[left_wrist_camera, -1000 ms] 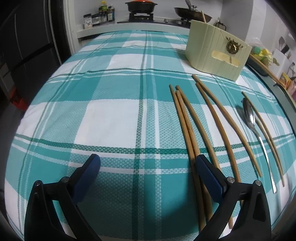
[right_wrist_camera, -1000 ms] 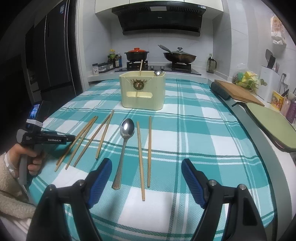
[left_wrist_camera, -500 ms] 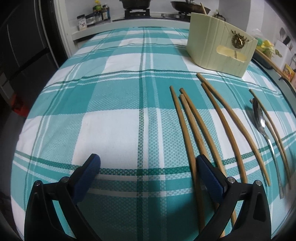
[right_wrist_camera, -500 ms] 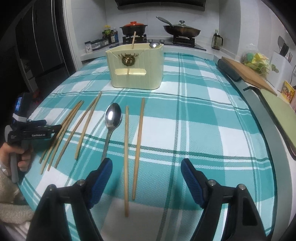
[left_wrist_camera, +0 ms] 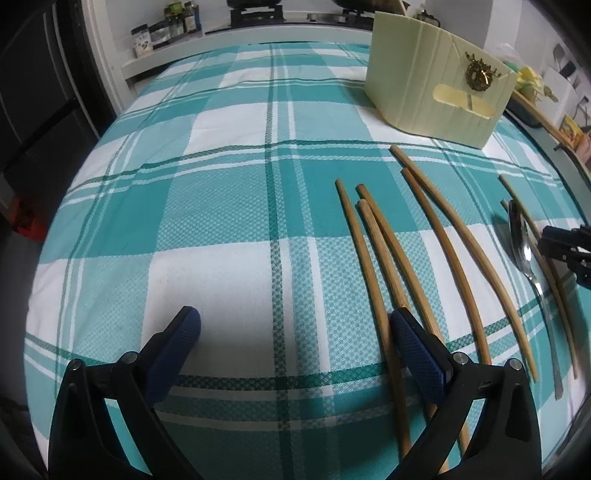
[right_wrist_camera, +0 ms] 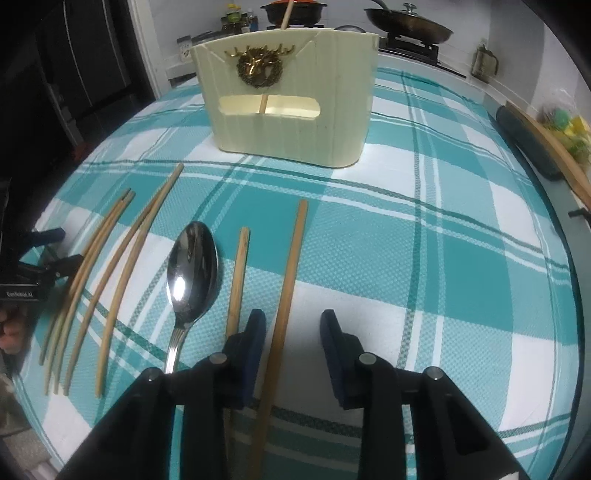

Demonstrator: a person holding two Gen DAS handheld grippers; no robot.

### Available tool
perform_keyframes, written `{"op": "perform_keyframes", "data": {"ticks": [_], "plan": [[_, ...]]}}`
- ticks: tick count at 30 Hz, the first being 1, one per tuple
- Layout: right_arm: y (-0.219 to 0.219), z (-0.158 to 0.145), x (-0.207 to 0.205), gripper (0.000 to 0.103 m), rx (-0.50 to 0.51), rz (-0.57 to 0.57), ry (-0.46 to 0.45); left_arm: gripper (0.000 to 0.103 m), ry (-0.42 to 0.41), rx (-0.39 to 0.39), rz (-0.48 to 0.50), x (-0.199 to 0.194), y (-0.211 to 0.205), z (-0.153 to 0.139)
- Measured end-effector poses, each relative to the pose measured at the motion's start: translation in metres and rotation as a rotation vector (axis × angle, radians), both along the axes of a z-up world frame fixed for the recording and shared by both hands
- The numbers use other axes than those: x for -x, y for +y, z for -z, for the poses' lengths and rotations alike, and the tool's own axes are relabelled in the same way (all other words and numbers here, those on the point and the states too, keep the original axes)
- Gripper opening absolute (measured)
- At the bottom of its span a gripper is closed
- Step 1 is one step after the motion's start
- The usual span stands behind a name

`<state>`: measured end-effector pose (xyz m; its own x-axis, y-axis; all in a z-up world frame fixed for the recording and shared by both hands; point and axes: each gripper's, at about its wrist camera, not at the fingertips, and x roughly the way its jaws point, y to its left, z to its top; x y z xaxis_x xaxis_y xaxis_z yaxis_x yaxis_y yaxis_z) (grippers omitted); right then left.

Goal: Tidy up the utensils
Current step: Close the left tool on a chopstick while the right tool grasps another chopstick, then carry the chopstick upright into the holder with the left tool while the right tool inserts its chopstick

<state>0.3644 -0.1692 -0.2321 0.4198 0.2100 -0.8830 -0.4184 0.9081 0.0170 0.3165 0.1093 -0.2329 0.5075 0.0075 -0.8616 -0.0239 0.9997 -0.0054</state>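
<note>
Wooden chopstick (right_wrist_camera: 286,291) is lying on the checked cloth (right_wrist_camera: 461,258) between the right gripper (right_wrist_camera: 293,332) jaws, which have just been closing but are not touching it yet. It could be rolling away, or its neighbour (right_wrist_camera: 236,280) getting bumped. The left gripper (left_wrist_camera: 295,343) is staying spread wide.

Left gripper (left_wrist_camera: 295,332) hangs wide apart beside five chopsticks (left_wrist_camera: 373,273).

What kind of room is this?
Most likely a home kitchen: a gas stove with a lidded pan behind, spice jars on the counter, and chopsticks laid on a checked tablecloth.
</note>
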Motion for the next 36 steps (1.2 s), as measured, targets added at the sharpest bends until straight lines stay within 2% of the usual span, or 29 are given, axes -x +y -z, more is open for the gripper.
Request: {"op": "perform_keyframes", "data": {"ticks": [7,14,16,20,23,24,25,26,29,31,36], "plan": [[0.002,-0.001,-0.015,0.032,0.025,-0.050,0.033,0.079,-0.003,-0.001,0.046,-0.024,-0.009,-0.005],[0.017,0.000,-0.036,0.032,0.072,-0.075,0.055,0.065,0.009,0.025,0.086,-0.045,-0.009,-0.008],[0.020,0.000,-0.043,0.032,0.070,-0.074,0.057,0.057,0.007,0.025,0.082,-0.046,-0.008,-0.009],[0.029,0.001,-0.052,0.032,0.086,-0.071,0.037,0.052,0.007,0.009,0.075,-0.047,-0.012,-0.009],[0.035,0.001,-0.058,0.025,0.082,-0.062,0.027,0.040,0.005,-0.008,0.086,-0.045,-0.019,-0.010],[0.037,0.002,-0.060,0.018,0.083,-0.060,0.023,0.029,0.005,-0.009,0.094,-0.046,-0.021,-0.010],[0.040,0.002,-0.061,0.010,0.087,-0.060,0.016,0.012,0.004,0.007,0.112,-0.046,-0.023,-0.011],[0.042,0.002,-0.062,0.009,0.088,-0.060,0.014,0.008,0.004,0.009,0.122,-0.046,-0.026,-0.011],[0.047,0.002,-0.064,0.007,0.094,-0.052,0.003,0.005,-0.011,-0.006,0.123,-0.045,-0.029,-0.012],[0.044,0.000,-0.063,0.007,0.061,-0.045,0.002,0.004,-0.019,0.036,0.107,-0.042,-0.024,-0.017],[0.028,-0.035,-0.052,0.007,-0.058,-0.024,-0.051,0.003,-0.142,0.129,0.082,-0.021,-0.010,-0.062]]}}
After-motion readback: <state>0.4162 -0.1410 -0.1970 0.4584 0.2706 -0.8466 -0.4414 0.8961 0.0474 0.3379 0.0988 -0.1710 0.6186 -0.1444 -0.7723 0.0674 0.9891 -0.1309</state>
